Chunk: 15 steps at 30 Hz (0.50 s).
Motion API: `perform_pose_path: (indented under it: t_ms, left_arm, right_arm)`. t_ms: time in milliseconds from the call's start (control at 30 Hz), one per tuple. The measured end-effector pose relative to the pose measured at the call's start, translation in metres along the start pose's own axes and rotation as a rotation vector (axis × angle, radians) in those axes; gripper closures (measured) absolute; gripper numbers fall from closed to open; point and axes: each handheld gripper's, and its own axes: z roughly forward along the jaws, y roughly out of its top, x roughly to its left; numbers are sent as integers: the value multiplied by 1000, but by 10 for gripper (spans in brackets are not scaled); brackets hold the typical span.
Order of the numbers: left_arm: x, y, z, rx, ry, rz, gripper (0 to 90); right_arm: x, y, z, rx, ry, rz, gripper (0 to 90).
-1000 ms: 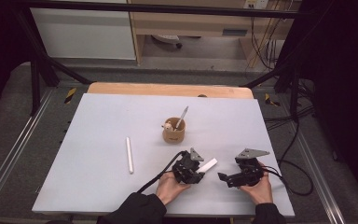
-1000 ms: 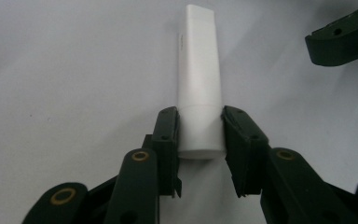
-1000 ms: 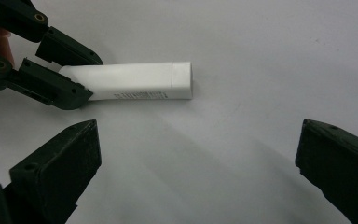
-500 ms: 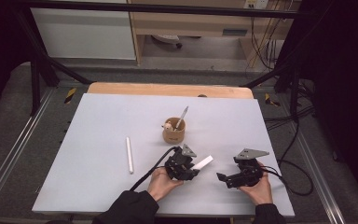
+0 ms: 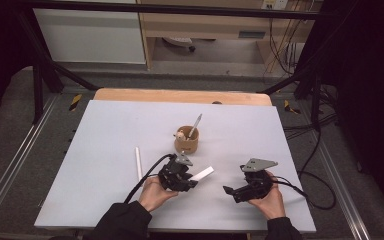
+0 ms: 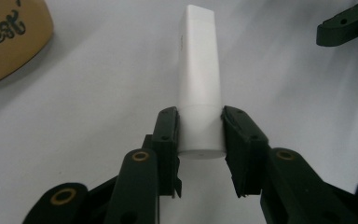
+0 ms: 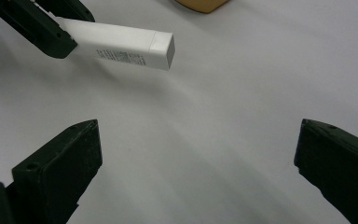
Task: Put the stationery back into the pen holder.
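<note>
Since a second ago your left gripper (image 5: 192, 182) has slid up the table toward the wooden cup (image 5: 186, 141), carrying the white tube (image 5: 201, 174) with it. It's clamped on the tube's capped end, holding it just off the white table (image 5: 105, 130). Your right gripper (image 7: 196, 158) hangs wide open nearby, nothing in it. A white stick (image 5: 138, 163) lies off to the left.

Left gripper (image 5: 192, 181): jaws clamped, tips aimed toward the right gripper.
Right gripper (image 5: 228, 190): jaws spread wide, nothing between them.
Hands: each wrapped round its gripper's rear.
</note>
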Motion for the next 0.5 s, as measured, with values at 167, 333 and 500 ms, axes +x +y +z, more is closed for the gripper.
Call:
perform_pose_path:
  t_ms: [167, 333, 500]
  left_arm:
    - [7, -7, -8, 13, -6, -1, 667]
    - [12, -8, -16, 15, -14, 4, 667]
    - [17, -10, -23, 23, -20, 4, 667]
  right_arm:
    - [8, 9, 5, 8, 1, -44, 16]
    - [17, 20, 12, 26, 11, -101, 19]
    - [28, 31, 19, 36, 26, -161, 25]
